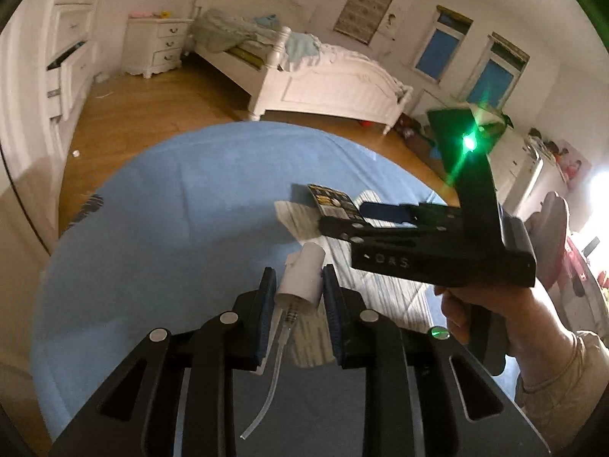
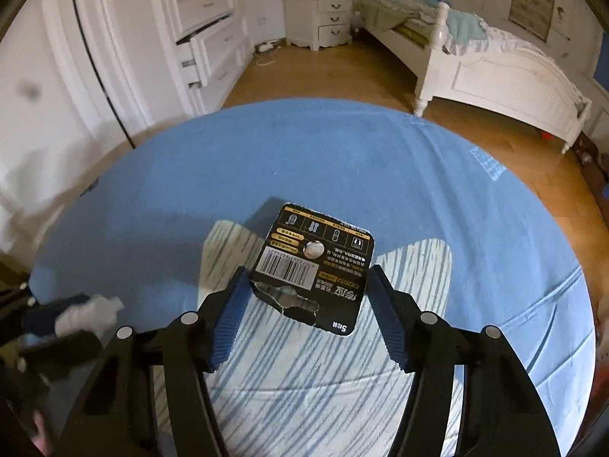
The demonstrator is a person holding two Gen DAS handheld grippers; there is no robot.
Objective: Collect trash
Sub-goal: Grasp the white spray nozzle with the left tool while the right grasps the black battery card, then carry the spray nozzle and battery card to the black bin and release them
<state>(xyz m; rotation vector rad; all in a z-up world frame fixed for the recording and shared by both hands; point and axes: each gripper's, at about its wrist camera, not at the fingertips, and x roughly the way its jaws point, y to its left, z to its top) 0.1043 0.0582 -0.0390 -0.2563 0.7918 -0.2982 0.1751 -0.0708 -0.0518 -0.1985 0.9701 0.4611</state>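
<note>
My left gripper [image 1: 299, 285] is shut on a white spray-pump head [image 1: 300, 280] with a clear dip tube [image 1: 272, 373] that hangs down toward me. My right gripper [image 2: 308, 289] is shut on a black battery card [image 2: 314, 266] with a barcode, gold print and a torn lower edge. In the left wrist view the right gripper [image 1: 323, 224] reaches in from the right with the card [image 1: 335, 203] at its tip. In the right wrist view the left gripper [image 2: 57, 327] shows blurred at the left edge with the white pump head [image 2: 91, 314]. Both are held above a white bag with blue streaks [image 2: 304, 361].
The bag lies on a round table under a blue cloth [image 2: 266, 152]. Behind are a wood floor, a white bed [image 2: 495, 64], a nightstand [image 2: 319, 19] and a white dresser with an open drawer [image 2: 205, 49]. A green lamp glares on the right gripper body [image 1: 469, 141].
</note>
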